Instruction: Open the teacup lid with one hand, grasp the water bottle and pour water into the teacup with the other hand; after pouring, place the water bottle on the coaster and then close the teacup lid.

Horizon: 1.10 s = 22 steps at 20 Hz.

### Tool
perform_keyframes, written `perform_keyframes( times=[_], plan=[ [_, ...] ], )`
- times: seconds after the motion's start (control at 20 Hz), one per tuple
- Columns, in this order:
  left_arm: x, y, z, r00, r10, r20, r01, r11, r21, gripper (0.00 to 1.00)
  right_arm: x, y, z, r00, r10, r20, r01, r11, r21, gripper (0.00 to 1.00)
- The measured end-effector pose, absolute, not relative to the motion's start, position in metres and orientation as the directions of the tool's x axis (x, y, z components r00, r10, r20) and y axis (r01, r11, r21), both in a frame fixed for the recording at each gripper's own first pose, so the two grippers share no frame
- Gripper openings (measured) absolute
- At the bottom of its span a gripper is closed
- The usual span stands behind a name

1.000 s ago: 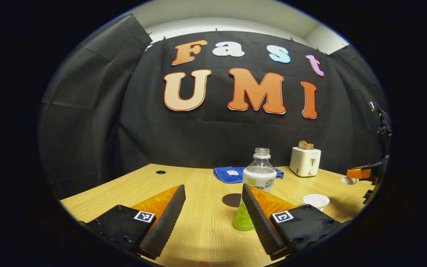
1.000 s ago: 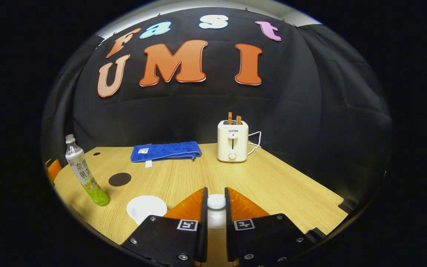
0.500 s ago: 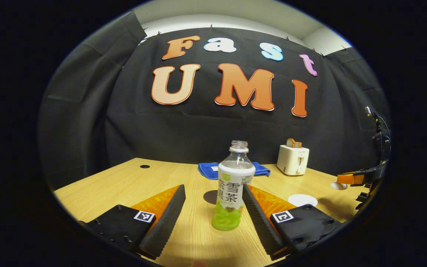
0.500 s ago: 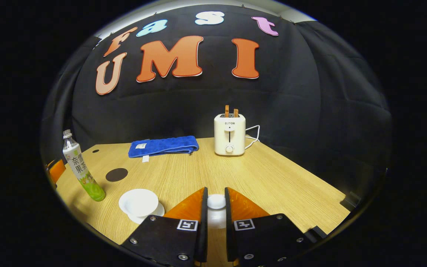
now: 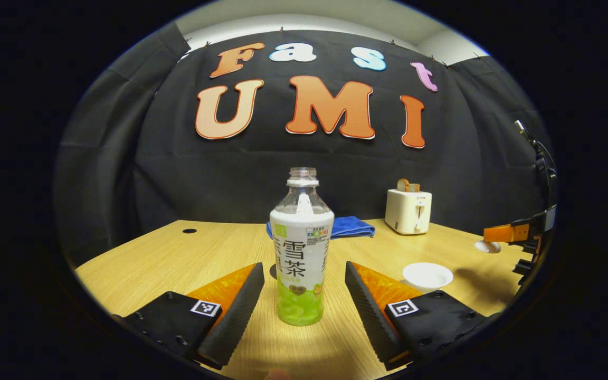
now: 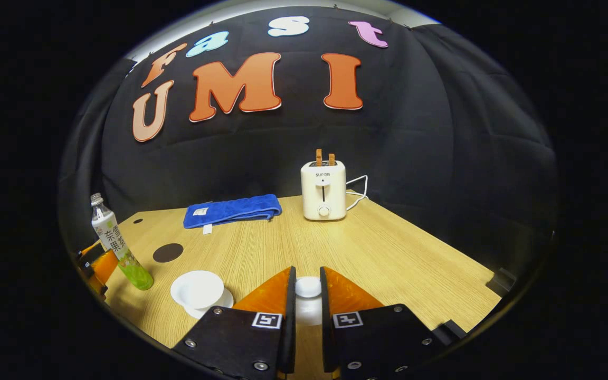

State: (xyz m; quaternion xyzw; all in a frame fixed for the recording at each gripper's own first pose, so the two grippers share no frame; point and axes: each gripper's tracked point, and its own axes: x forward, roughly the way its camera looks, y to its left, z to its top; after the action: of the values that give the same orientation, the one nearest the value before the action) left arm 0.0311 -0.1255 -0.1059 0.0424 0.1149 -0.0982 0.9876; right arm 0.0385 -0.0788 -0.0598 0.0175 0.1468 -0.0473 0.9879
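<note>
Now the left gripper [image 5: 304, 295] was wide open around the water bottle [image 5: 301, 253] at center; it should squeeze evenly on the label. Meanwhile the right gripper [image 6: 307, 298] pinched the teacup lid [image 6: 308, 287] at bottom center.

The left claw [image 5: 304, 293] is held low and level, its two fingers [image 5: 235, 306] spread wide apart with nothing pressing between them. In the right gripper view this same claw shows at the far left edge [image 6: 95, 264]. The right claw [image 6: 307, 295] has its fingers drawn close together, both clamped on the small white round lid knob [image 6: 308, 286]. From the left gripper view, the right claw [image 5: 504, 233] hangs raised at the far right.
</note>
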Motion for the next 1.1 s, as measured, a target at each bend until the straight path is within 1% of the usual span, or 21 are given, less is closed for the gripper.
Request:
perform_keyframes(
  times=[0.1, 0.15, 0.2, 0.25, 0.4, 0.45, 0.55, 0.6, 0.65, 0.75, 0.85, 0.9, 0.95, 1.1],
  plan=[
    [0.039, -0.124, -0.112, 0.953, -0.174, -0.247, 0.193, 0.979, 0.057, 0.99, 0.038, -0.079, -0.059, 0.952, -0.086, -0.293, 0.098, 0.995, 0.028, 0.20],
    [0.042, -0.124, -0.113, 0.952, -0.172, -0.254, 0.192, 0.980, 0.056, 0.99, 0.038, -0.079, -0.060, 0.952, -0.084, -0.295, 0.097, 0.995, 0.029, 0.16],
    [0.044, -0.124, -0.116, 0.950, -0.173, -0.262, 0.194, 0.979, 0.058, 0.99, 0.038, -0.080, -0.060, 0.951, -0.084, -0.296, 0.097, 0.995, 0.029, 0.16],
    [0.046, -0.125, -0.118, 0.947, -0.173, -0.270, 0.196, 0.979, 0.057, 0.99, 0.037, -0.079, -0.061, 0.951, -0.082, -0.298, 0.096, 0.995, 0.032, 0.21],
    [0.050, -0.128, -0.125, 0.939, -0.186, -0.290, 0.206, 0.978, 0.039, 0.99, 0.038, -0.080, -0.061, 0.950, -0.079, -0.303, 0.094, 0.995, 0.035, 0.20],
    [0.052, -0.129, -0.125, 0.939, -0.187, -0.290, 0.206, 0.978, 0.037, 0.96, 0.037, -0.080, -0.061, 0.950, -0.078, -0.304, 0.093, 0.995, 0.036, 0.20],
    [0.053, -0.127, -0.127, 0.939, -0.171, -0.298, 0.193, 0.980, 0.048, 0.75, 0.037, -0.080, -0.060, 0.950, -0.076, -0.302, 0.092, 0.995, 0.038, 0.20],
    [0.051, -0.125, -0.123, 0.940, -0.163, -0.299, 0.186, 0.981, 0.052, 0.73, 0.036, -0.080, -0.060, 0.951, -0.075, -0.301, 0.091, 0.995, 0.038, 0.20],
    [0.052, -0.129, -0.126, 0.940, -0.166, -0.300, 0.188, 0.981, 0.047, 0.68, 0.036, -0.080, -0.060, 0.951, -0.074, -0.301, 0.089, 0.995, 0.038, 0.21],
    [0.047, -0.130, -0.123, 0.938, -0.169, -0.302, 0.195, 0.979, 0.057, 0.70, 0.036, -0.080, -0.059, 0.952, -0.072, -0.299, 0.088, 0.995, 0.039, 0.20],
    [0.046, -0.128, -0.116, 0.943, -0.163, -0.291, 0.200, 0.975, 0.099, 0.69, 0.037, -0.081, -0.058, 0.952, -0.071, -0.299, 0.087, 0.995, 0.041, 0.20],
    [0.045, -0.129, -0.112, 0.945, -0.162, -0.285, 0.203, 0.972, 0.118, 0.70, 0.038, -0.081, -0.058, 0.951, -0.072, -0.299, 0.088, 0.995, 0.041, 0.16],
    [0.045, -0.130, -0.109, 0.946, -0.160, -0.281, 0.205, 0.969, 0.137, 0.69, 0.039, -0.081, -0.058, 0.951, -0.074, -0.300, 0.090, 0.995, 0.040, 0.20],
    [0.042, -0.132, -0.104, 0.948, -0.157, -0.275, 0.215, 0.958, 0.192, 0.69, 0.039, -0.085, -0.061, 0.949, -0.079, -0.307, 0.097, 0.994, 0.042, 0.20]
  ],
)
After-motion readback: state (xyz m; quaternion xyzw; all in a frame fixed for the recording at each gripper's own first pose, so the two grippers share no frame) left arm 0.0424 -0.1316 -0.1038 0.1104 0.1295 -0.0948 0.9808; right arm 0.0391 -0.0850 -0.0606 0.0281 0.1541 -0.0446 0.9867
